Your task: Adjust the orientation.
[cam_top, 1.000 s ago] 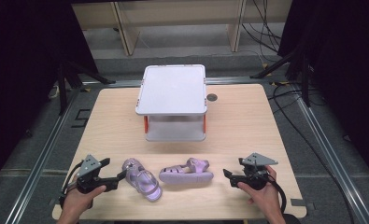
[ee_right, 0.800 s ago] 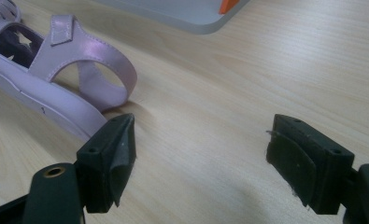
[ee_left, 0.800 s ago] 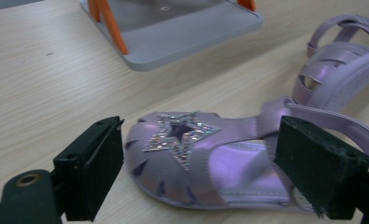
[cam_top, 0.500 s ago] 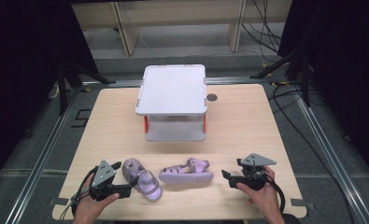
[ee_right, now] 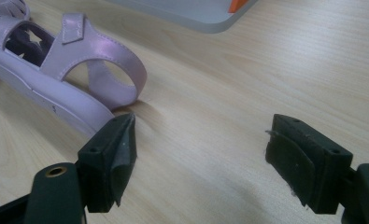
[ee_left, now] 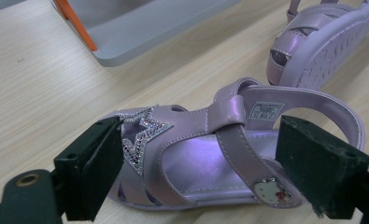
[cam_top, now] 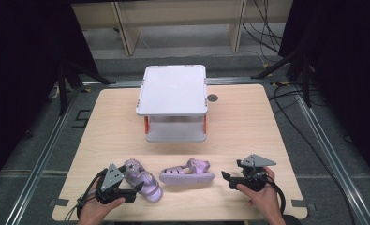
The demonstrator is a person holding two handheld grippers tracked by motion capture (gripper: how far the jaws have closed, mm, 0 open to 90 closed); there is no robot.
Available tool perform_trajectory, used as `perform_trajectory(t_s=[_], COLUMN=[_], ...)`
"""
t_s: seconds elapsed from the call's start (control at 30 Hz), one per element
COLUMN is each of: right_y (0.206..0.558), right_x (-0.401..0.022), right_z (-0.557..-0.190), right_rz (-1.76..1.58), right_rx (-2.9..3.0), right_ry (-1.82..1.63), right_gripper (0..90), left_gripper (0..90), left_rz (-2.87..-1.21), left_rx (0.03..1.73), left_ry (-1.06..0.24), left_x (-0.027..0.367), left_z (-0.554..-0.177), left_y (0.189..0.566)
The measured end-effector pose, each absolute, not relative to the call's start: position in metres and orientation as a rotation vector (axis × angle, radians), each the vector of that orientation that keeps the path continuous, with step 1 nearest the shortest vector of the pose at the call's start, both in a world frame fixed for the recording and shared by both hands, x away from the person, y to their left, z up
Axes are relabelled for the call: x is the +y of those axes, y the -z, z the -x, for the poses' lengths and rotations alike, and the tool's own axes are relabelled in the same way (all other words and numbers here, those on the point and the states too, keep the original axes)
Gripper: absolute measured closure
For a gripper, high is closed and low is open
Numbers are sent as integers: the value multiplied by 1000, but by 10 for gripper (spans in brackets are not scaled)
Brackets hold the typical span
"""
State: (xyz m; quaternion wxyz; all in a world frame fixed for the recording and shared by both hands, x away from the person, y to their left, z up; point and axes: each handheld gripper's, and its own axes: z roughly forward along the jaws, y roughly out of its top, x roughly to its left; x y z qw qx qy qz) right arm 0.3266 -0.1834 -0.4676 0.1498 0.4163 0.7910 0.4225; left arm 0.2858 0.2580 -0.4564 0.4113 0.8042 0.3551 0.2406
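The left gripper point(cam_top: 136, 188) has moved in from the table's left edge over the last second and now stands with its jaws wide apart on either side of the near sandal point(ee_left: 205, 154), one jaw by the star-trimmed toe, the other by the heel strap; neither pad looks to be pressing yet, so it has hold of nothing. That sandal lies upright on its sole, straight ahead of these jaws and between them. The second sandal point(cam_top: 187, 171) lies on its side just beyond, toward the right gripper point(cam_top: 225, 178), which has stayed where it was, jaws fully spread and empty, its left jaw just short of that sandal's heel loop point(ee_right: 112, 74). Farther ahead of both grippers stands the lidded white box point(cam_top: 175, 101) on the wooden table point(cam_top: 248, 126). The approach looks done: I judge the next step is closing on the near sandal, while the right one waits
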Motion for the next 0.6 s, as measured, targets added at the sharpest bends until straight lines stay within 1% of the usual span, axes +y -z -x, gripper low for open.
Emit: perform_trajectory(t_s=[0.1,0.13,0.23,0.27,0.43,0.47,0.53,0.6], right_y=[467,468,467,468,467,467,467,467], right_x=[-183,-183,-183,-183,-183,-183,-184,-184], right_z=[-326,-326,-326,-326,-326,-326,-327,-326], right_rz=[-1199,-1196,-1206,-1199,-1200,-1200,-1192,-1192], right_rx=[2276,2270,2277,2275,2268,2268,2263,2264], right_ry=[-1211,-1217,-1223,-1230,-1230,-1230,-1222,-1223], right_gripper=[242,242,242,242,242,242,242,242], left_gripper=[148,147,147,152,151,151,152,153], left_rz=[-2053,-2032,-2040,-2063,-2049,-2083,-2070,-2094], left_rx=[872,893,911,910,929,905,924,927], left_ry=[-606,-590,-595,-624,-624,-643,-634,-667], left_x=[263,263,269,276,283,285,284,286], left_z=[-287,-286,-287,-288,-289,-290,-290,-291], left_y=[455,456,454,452,451,450,452,453])
